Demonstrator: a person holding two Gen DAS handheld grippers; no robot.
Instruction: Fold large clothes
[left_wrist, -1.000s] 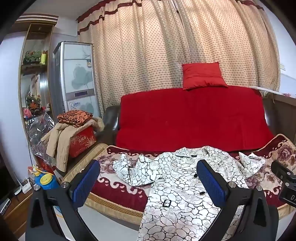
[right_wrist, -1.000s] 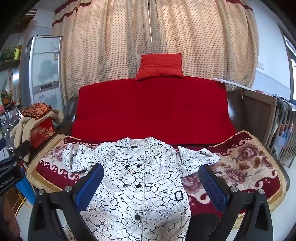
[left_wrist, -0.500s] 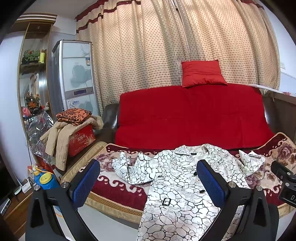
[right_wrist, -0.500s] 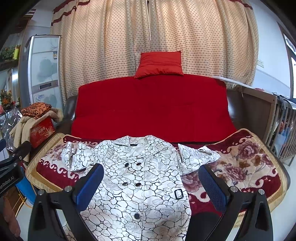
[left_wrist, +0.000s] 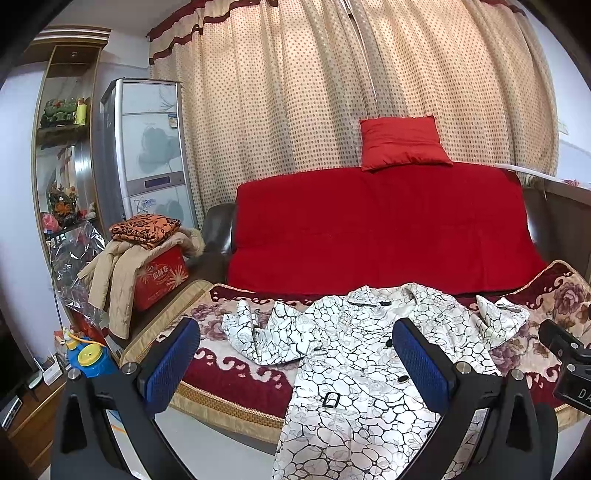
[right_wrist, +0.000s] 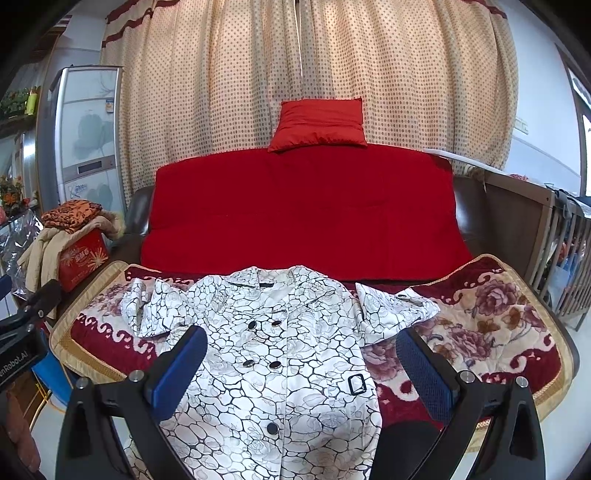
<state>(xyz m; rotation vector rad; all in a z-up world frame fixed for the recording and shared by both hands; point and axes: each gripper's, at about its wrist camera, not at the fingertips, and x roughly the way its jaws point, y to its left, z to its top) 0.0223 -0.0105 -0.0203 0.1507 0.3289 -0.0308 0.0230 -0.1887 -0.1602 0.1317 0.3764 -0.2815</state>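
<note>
A white coat (left_wrist: 365, 354) with a black crackle print, dark buttons and a belt buckle lies face up on the sofa seat, collar toward the backrest, hem hanging over the front edge. Its sleeves are bunched out to both sides. The same coat (right_wrist: 280, 354) fills the middle of the right wrist view. My left gripper (left_wrist: 295, 363) hovers in front of the sofa, open, blue pads wide apart with nothing between them. My right gripper (right_wrist: 303, 369) is also open and empty, held above the coat's lower front. Neither touches the cloth.
The sofa (left_wrist: 384, 225) has a red throw, a red cushion (left_wrist: 402, 142) on top and a floral seat blanket (right_wrist: 491, 328). At the left stand a red box (left_wrist: 160, 275) draped with clothes, a tall appliance (left_wrist: 147, 162) and a shelf. A railing (right_wrist: 569, 258) is at the right.
Both grippers have drawn slightly closer to the sofa and tipped a little upward; the coat sits lower and nearer in both views. The coat itself has not moved.
</note>
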